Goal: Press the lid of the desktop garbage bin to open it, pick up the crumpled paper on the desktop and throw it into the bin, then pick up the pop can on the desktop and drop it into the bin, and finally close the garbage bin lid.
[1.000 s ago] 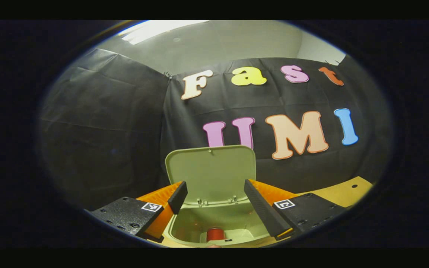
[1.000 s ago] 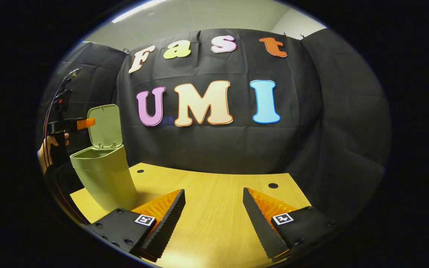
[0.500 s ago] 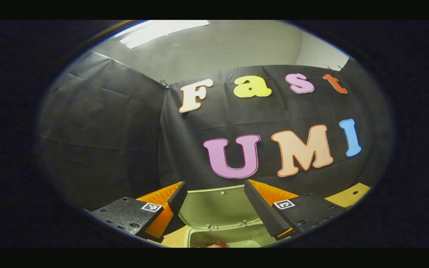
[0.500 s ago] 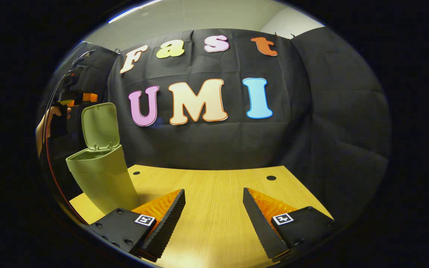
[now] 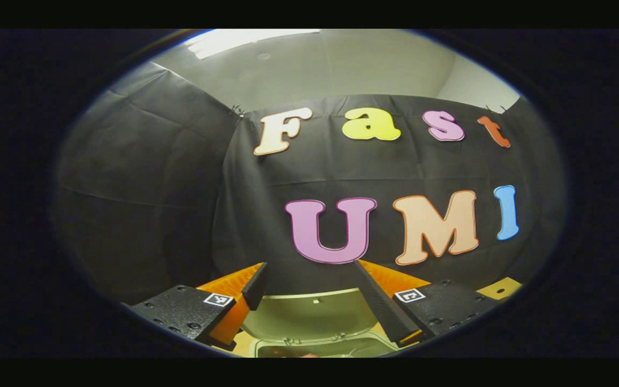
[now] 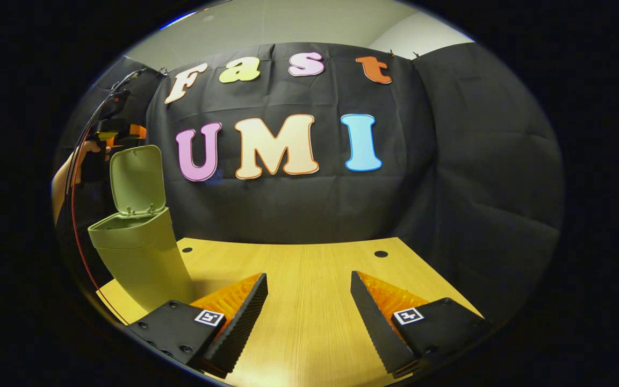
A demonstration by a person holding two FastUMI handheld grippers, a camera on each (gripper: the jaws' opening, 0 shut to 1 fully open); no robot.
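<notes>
Black cloth is hanging as the booth's wall behind a pale wooden bench point(image 6: 309, 279) with small dark round holes near its far edge.

At the bench's left edge, in the right gripper view, a sage-green plastic desktop garbage bin point(image 6: 137, 258) is standing upright, tapering toward its base. Its flat green lid point(image 6: 136, 177) is standing open, hinged at the far rim and leaning slightly back. Inside the bin little can be told from this side; in the left gripper view the lid point(image 5: 312, 314) is sitting between the fingers, with a strip of the bin's rim point(image 5: 315, 349) below it and something reddish at the very bottom, too cropped to identify.

The left claw point(image 6: 127, 130) is hovering just above and behind the top of the open lid, seen far off in the right gripper view, with a person's hand point(image 6: 86, 153) wrapping its handle and cables arching up from it. In its own view the left claw point(image 5: 309, 293) is pointing level toward the wall, fingers spread wide and gripping nothing.

The right claw point(image 6: 309, 309) is hanging low over the bench's near middle, well apart from the bin, fingers wide apart with bare wood between them, gripping nothing.
</notes>
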